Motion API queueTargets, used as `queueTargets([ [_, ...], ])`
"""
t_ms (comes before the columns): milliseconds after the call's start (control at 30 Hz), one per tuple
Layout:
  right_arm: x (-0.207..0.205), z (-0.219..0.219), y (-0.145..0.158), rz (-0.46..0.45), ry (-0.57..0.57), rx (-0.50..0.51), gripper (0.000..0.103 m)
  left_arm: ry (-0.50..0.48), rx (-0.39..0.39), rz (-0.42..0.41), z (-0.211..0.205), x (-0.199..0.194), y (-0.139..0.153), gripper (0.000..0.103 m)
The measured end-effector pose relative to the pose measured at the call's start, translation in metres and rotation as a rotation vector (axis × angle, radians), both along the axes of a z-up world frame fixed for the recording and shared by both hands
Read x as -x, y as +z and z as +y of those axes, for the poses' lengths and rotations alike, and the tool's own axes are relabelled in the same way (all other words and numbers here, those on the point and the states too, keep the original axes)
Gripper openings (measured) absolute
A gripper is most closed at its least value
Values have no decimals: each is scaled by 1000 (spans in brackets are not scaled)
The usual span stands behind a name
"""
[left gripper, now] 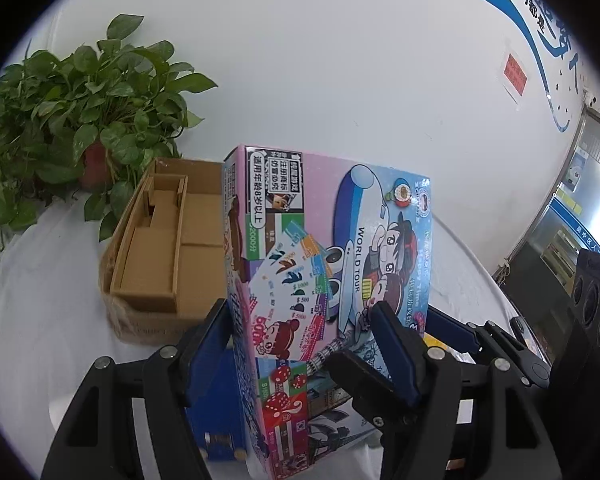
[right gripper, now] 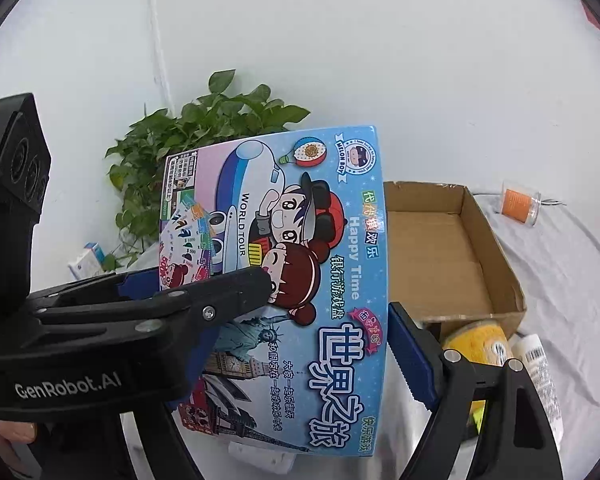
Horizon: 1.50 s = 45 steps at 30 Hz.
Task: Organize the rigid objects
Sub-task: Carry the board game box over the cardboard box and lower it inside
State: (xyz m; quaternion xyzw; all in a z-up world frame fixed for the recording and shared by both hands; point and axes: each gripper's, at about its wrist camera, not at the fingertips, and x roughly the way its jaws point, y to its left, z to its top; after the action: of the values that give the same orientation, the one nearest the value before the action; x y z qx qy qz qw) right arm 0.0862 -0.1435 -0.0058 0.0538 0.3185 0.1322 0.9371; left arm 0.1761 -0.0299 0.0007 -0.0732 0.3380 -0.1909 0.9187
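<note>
Clearly both grippers are clamping the board game box (right gripper: 284,276) and holding it in the air before the open cardboard carton (left gripper: 168,240): left gripper (left gripper: 300,344) jaws gripping its narrow side, right gripper (right gripper: 332,312) jaws spanning its face. With two holds on slick card, uneven pulling is likely twisting it loose or crushing a corner. Printing is reading "WORLD TOUR", "Happy Time", "MELON BOY"; one gripper body is showing "GenRobot.AI".

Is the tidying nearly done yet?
Not nearly. The cardboard box looks empty. Right now the left claw and right claw hold the game box up between them. Still lying on the white cloth: a yellow roll, a white tube and a small orange cup.
</note>
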Motion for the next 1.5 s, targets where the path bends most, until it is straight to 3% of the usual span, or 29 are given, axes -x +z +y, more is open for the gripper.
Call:
queueTargets([
  [233,-105,8,8,74,-6,-26,82,1,-15,53,8,-80,7,70],
  [300,-142,12,-1,146,0,-43,82,14,-50,83,7,-105,2,70],
  [533,-241,12,-66,359,-1,-119,82,23,-109,235,11,-182,-43,67],
  [733,-284,17,-106,477,6,-143,82,29,-167,354,11,-214,-79,65],
  [867,-292,25,-121,516,53,-144,82,44,-152,395,26,-211,-89,59],
  [1000,-295,25,-118,503,51,-138,81,85,-72,396,46,-196,-83,53],
  [1100,-291,22,-125,559,37,-138,79,75,-79,295,56,-173,-62,55],
  [1267,-282,27,-121,558,35,-137,81,77,-88,192,67,-117,-31,55],
  [1367,-281,27,-121,564,4,-130,89,91,-109,133,68,-88,-17,55],
  [1500,-282,14,-127,583,-9,-154,91,93,-125,129,70,-71,-13,55],
])
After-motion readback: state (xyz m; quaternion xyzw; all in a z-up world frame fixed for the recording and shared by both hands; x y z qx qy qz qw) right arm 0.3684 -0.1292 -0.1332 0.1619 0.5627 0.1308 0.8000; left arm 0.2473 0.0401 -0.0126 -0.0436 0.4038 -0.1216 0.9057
